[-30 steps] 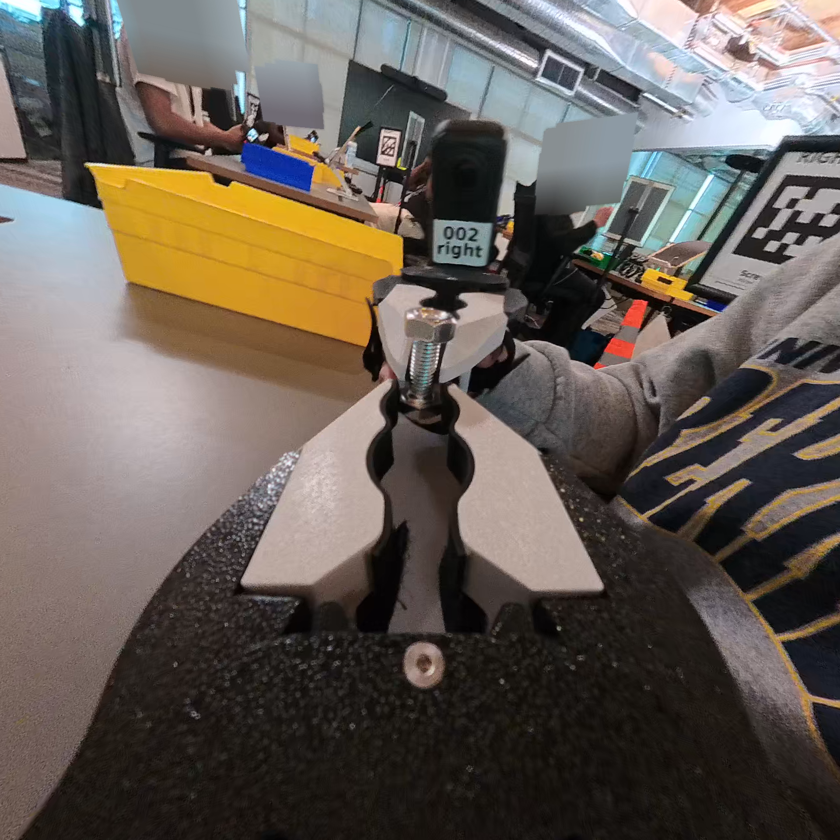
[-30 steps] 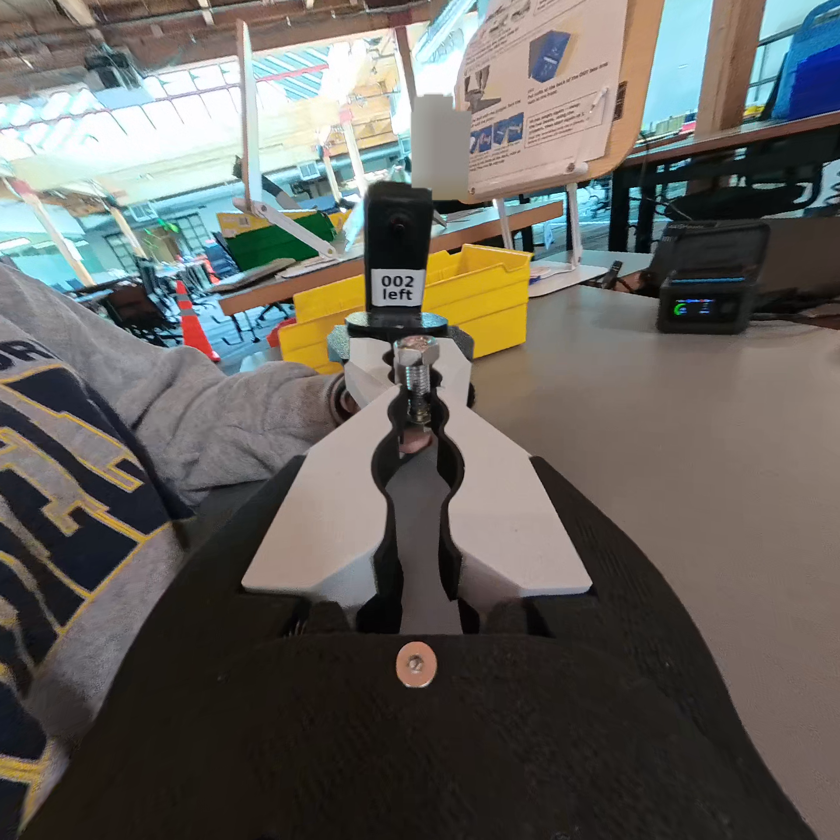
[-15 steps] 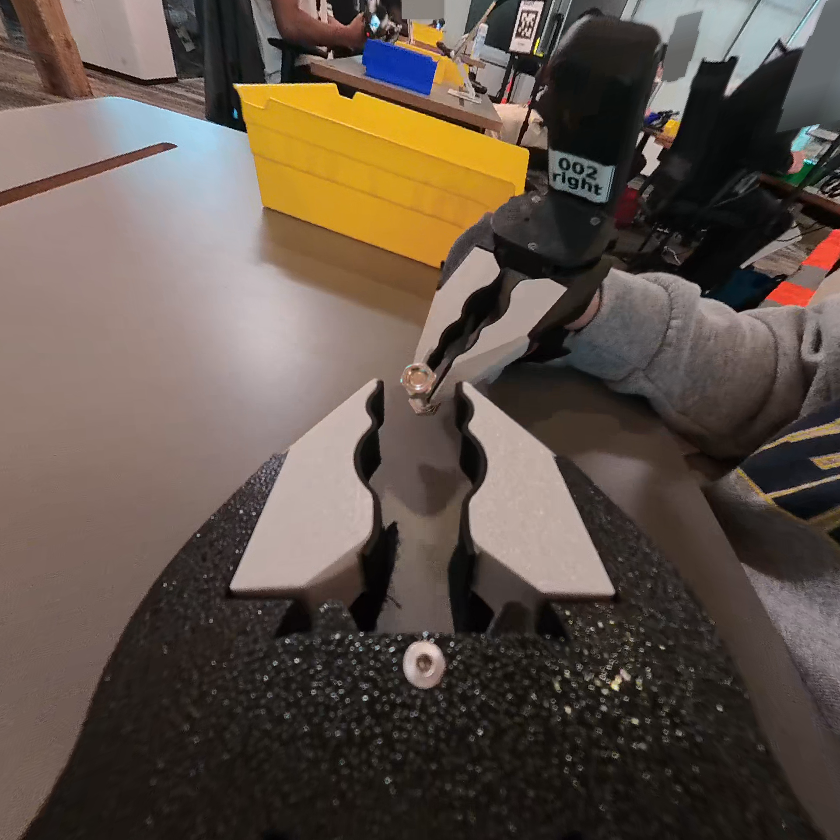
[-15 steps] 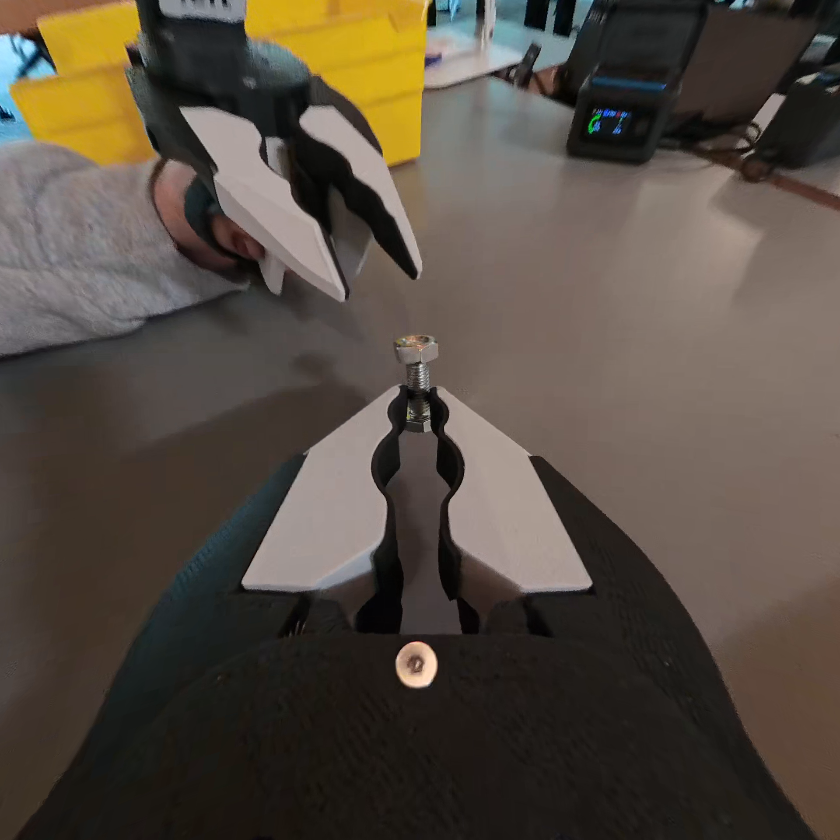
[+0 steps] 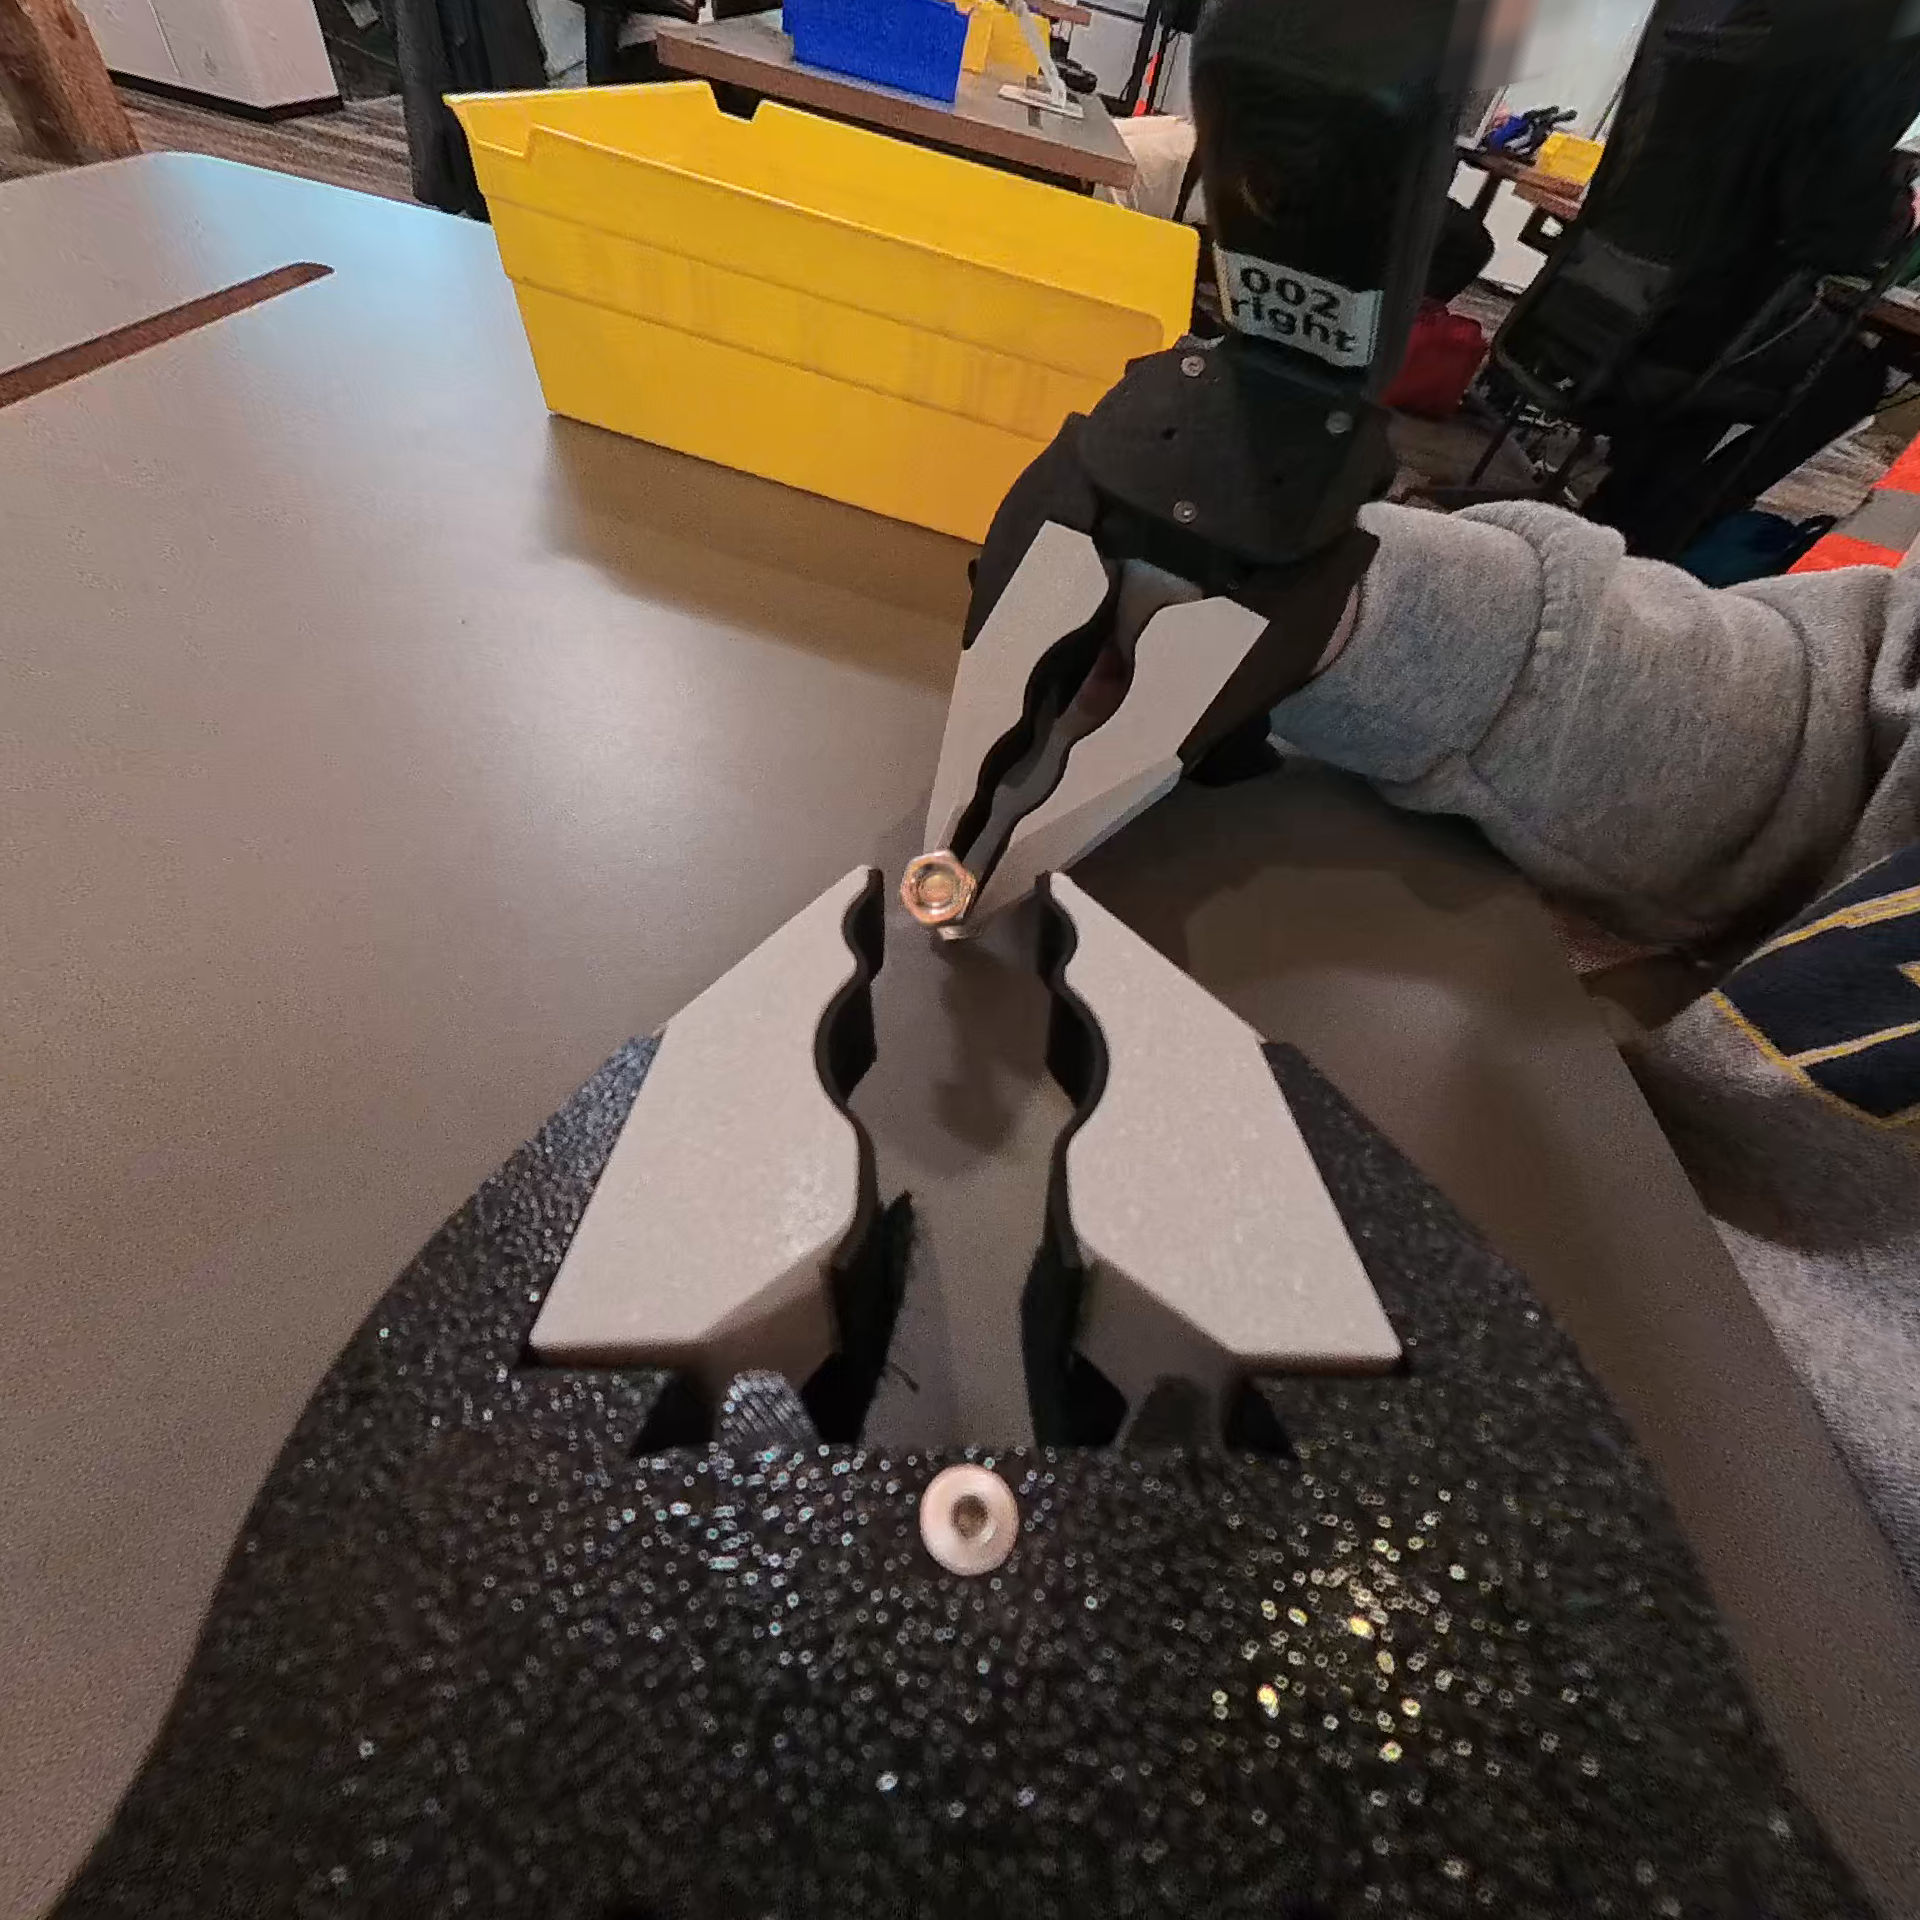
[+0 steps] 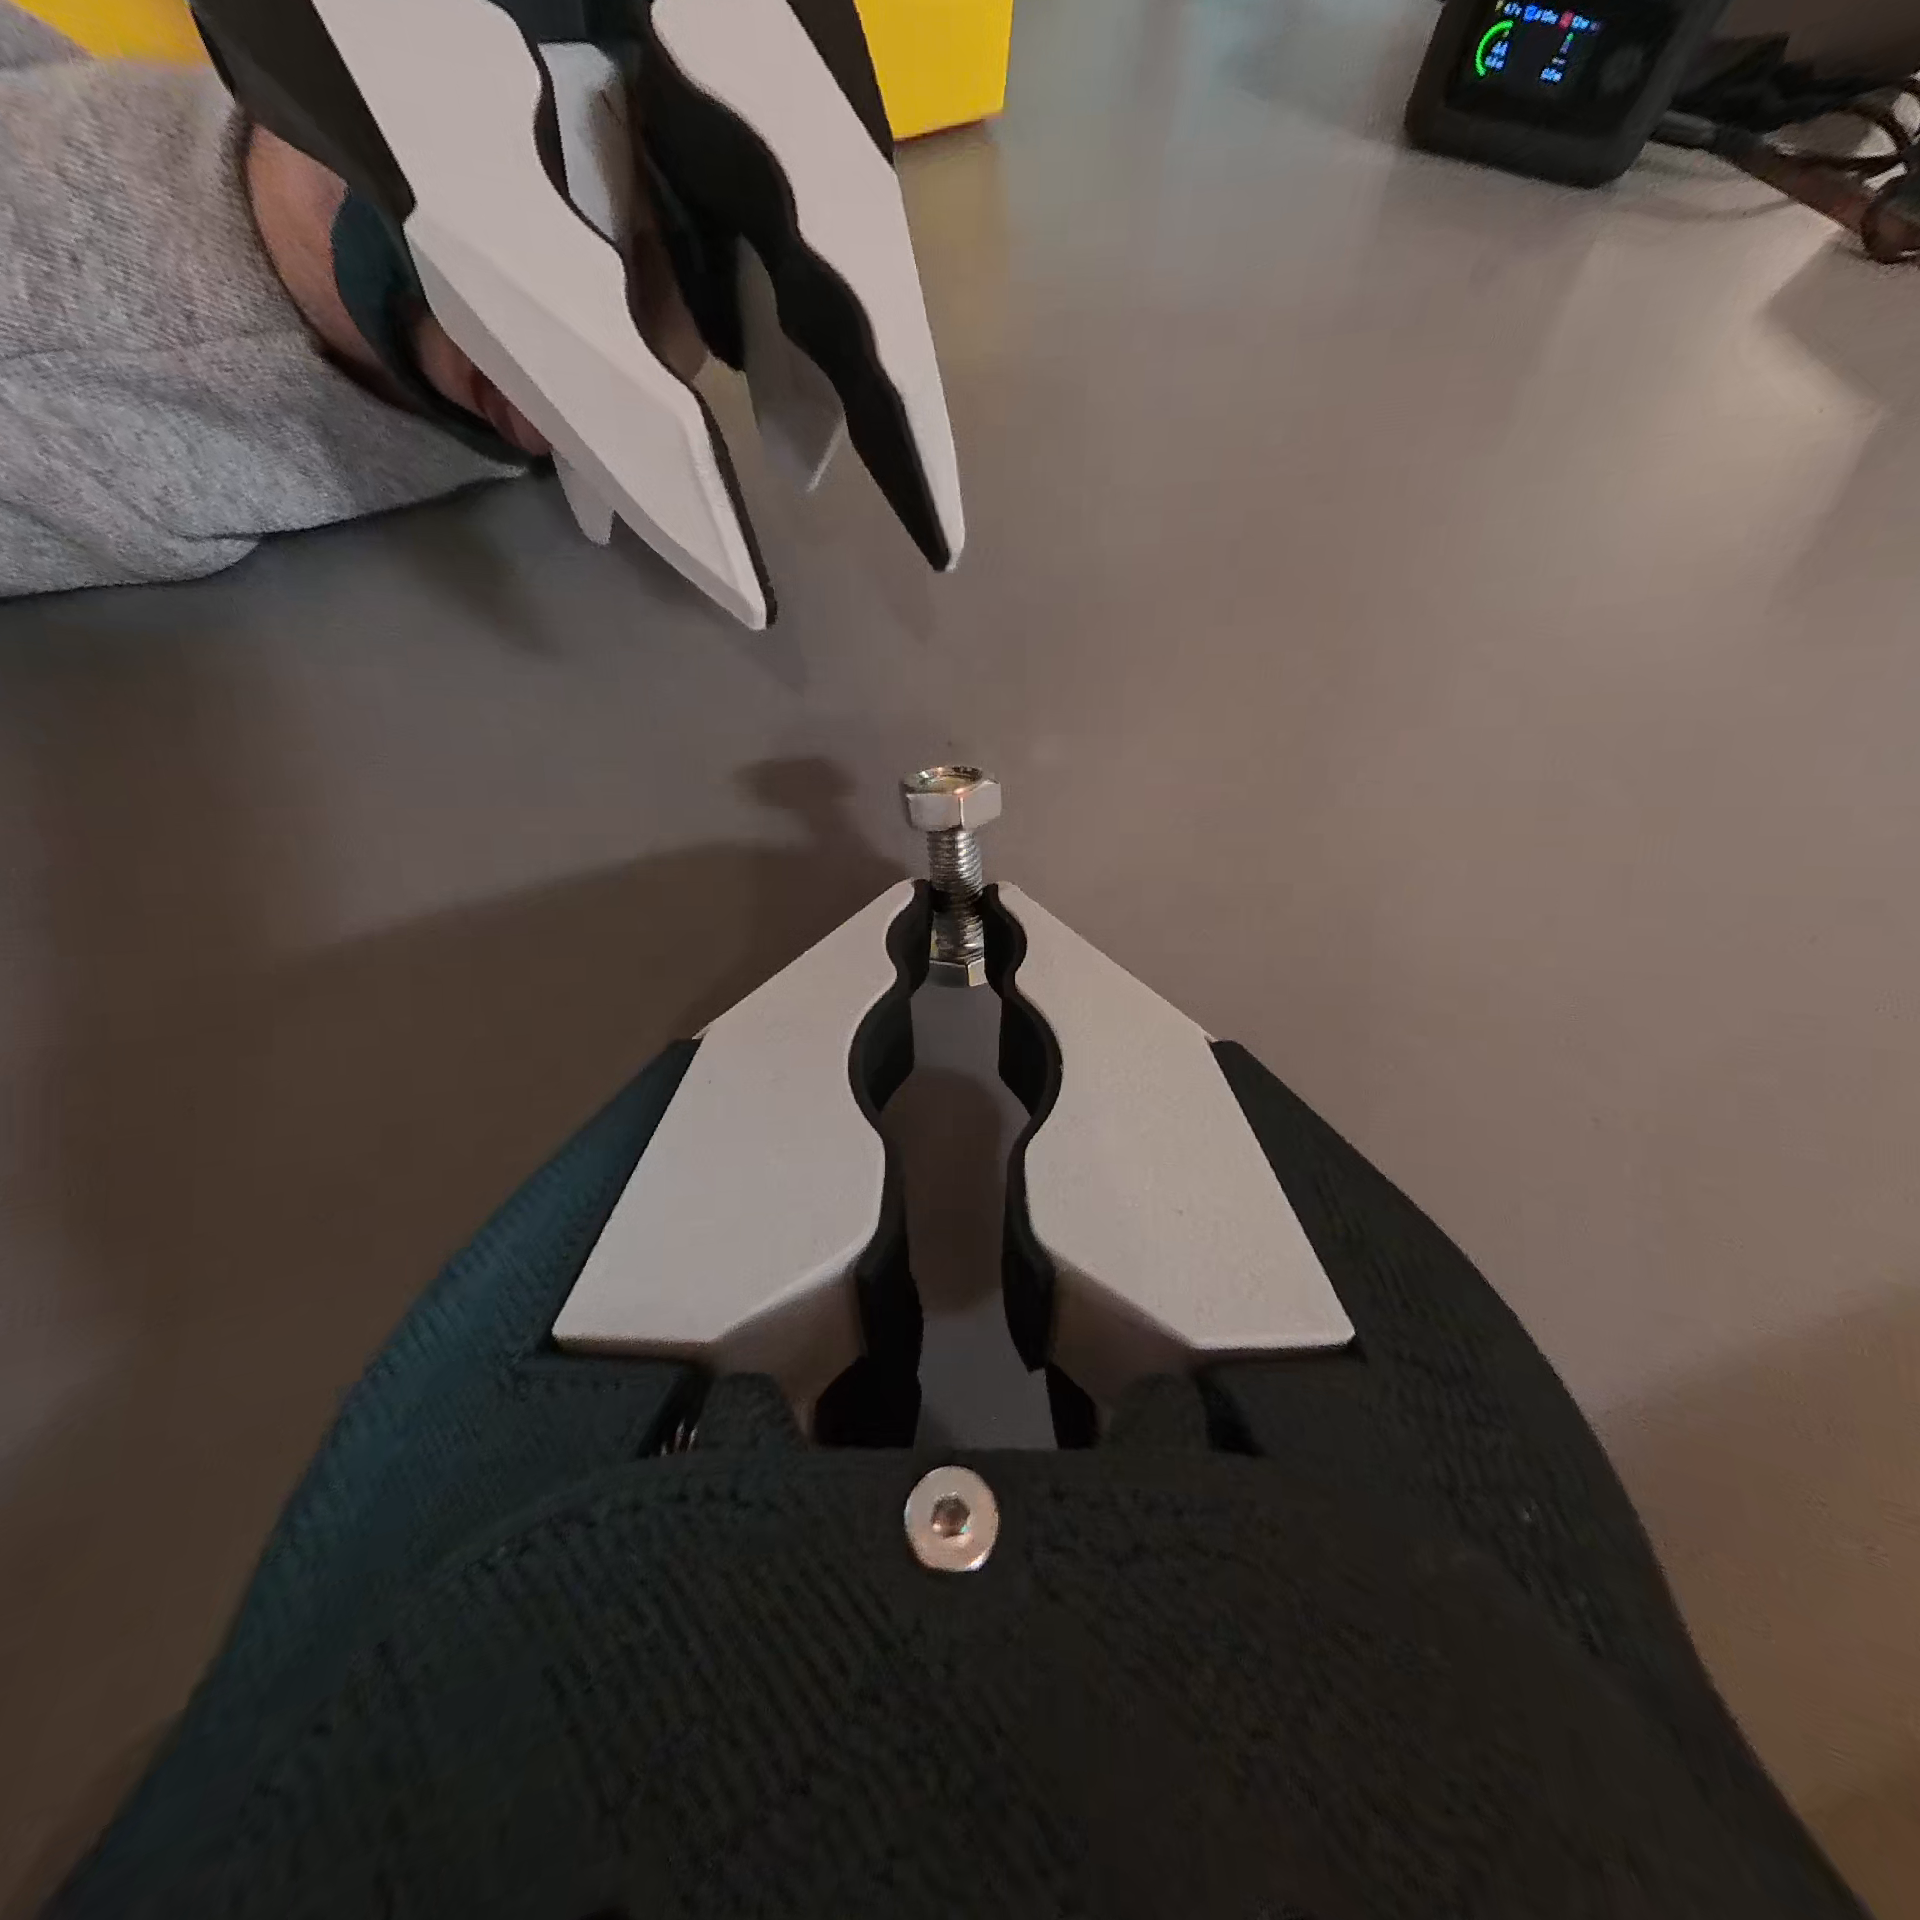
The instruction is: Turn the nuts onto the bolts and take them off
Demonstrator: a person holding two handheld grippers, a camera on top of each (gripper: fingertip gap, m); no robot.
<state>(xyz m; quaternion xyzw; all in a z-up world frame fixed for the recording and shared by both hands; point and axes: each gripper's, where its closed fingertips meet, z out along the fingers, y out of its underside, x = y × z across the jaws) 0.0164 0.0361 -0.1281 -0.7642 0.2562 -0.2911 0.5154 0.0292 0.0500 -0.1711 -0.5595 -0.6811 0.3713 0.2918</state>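
Note:
A silver hex-head bolt [image 6: 951, 821] with a nut [image 6: 961, 964] on its thread is clamped in my right gripper [image 6: 956, 896]. The bolt head points away from the camera, just above the grey table [image 6: 1455, 727]. The nut sits between the fingertips, behind the point of grip. My left gripper [image 5: 956, 883] is open and empty. In the left wrist view the bolt head [image 5: 938, 896] sits just ahead of its open fingertips, held by the right gripper [image 5: 971, 878] coming down from above. In the right wrist view the left gripper [image 6: 847, 590] hangs open above and left of the bolt, not touching it.
A yellow bin [image 5: 810, 312] stands on the table behind the grippers. A black device with a lit screen [image 6: 1527, 83] and cables lie at the far right. The person's grey sleeve [image 5: 1610, 707] rests along the table's near edge. Some 5 cm of space lies between my two pairs of fingers.
A second ago both grippers held the bolt upright in the air. The left gripper has opened and let go. Both grippers have tipped down toward the table, and the right one keeps the bolt.

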